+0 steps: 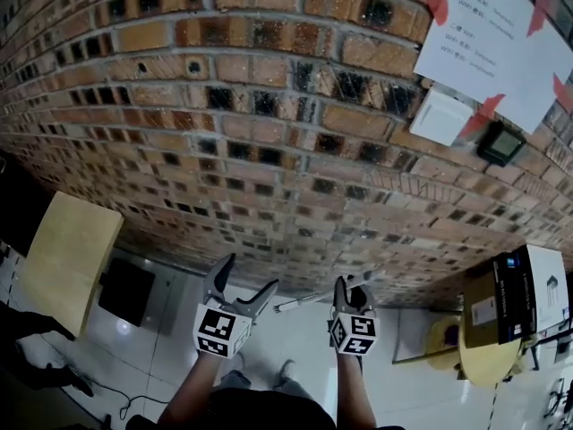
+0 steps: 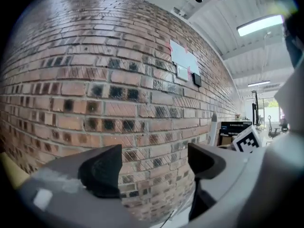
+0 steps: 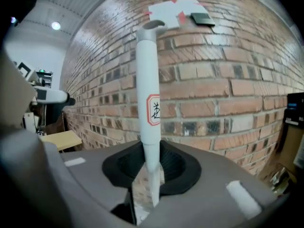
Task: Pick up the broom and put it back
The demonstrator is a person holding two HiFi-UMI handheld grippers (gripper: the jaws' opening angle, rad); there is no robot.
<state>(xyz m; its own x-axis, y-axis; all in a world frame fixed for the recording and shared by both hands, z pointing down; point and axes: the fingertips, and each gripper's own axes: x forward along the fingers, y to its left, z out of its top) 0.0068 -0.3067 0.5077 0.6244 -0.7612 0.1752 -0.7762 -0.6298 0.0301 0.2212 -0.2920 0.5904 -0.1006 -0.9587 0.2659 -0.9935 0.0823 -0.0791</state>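
Note:
The broom shows as a white handle [image 3: 148,94] with a red-framed label, standing upright in front of the brick wall. My right gripper [image 3: 147,175] is shut on the handle, low on the white shaft. In the head view the right gripper [image 1: 351,287] is at the bottom centre, and a thin pale stretch of the handle [image 1: 300,303] runs left from it. The broom's head is hidden. My left gripper [image 1: 249,276] is to its left, open. Only wall shows between its jaws in the left gripper view [image 2: 152,167].
A brick wall [image 1: 269,106] fills the view ahead, with a taped paper sheet [image 1: 488,34], a white box [image 1: 445,117] and a black device [image 1: 501,143]. A wooden board [image 1: 67,258] stands at the left. Cardboard boxes [image 1: 501,307] sit on a round yellow table [image 1: 488,361] at the right.

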